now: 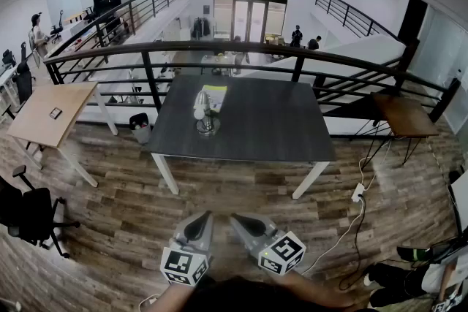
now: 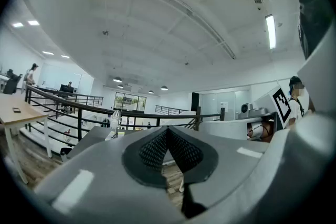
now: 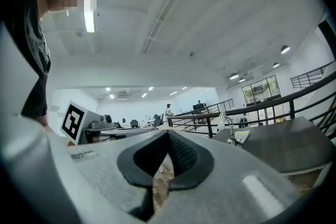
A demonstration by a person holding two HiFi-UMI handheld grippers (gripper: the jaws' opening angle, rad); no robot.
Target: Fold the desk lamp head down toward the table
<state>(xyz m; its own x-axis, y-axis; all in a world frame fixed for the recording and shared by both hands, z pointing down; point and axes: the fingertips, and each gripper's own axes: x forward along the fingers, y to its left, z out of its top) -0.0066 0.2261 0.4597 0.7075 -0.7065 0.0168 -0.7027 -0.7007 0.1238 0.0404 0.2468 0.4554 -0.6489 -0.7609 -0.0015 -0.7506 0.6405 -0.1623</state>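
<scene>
A small silver desk lamp (image 1: 202,112) stands upright on the dark table (image 1: 270,129), near its far left part, with its head raised. Both grippers hover low over the wooden floor, well short of the table. The left gripper (image 1: 206,215) and the right gripper (image 1: 234,218) are side by side, each with its jaws together and nothing between them. In the left gripper view the lamp (image 2: 115,118) is small and far beyond the gripper (image 2: 167,129). In the right gripper view the lamp (image 3: 222,119) stands to the right of the gripper (image 3: 168,134).
A yellow-green booklet (image 1: 214,97) lies behind the lamp. A black railing (image 1: 219,47) runs behind the table. A light wooden desk (image 1: 51,117) and an office chair (image 1: 29,214) stand at left. At right are a small brown table (image 1: 402,115) and a power strip (image 1: 358,192) with its cable.
</scene>
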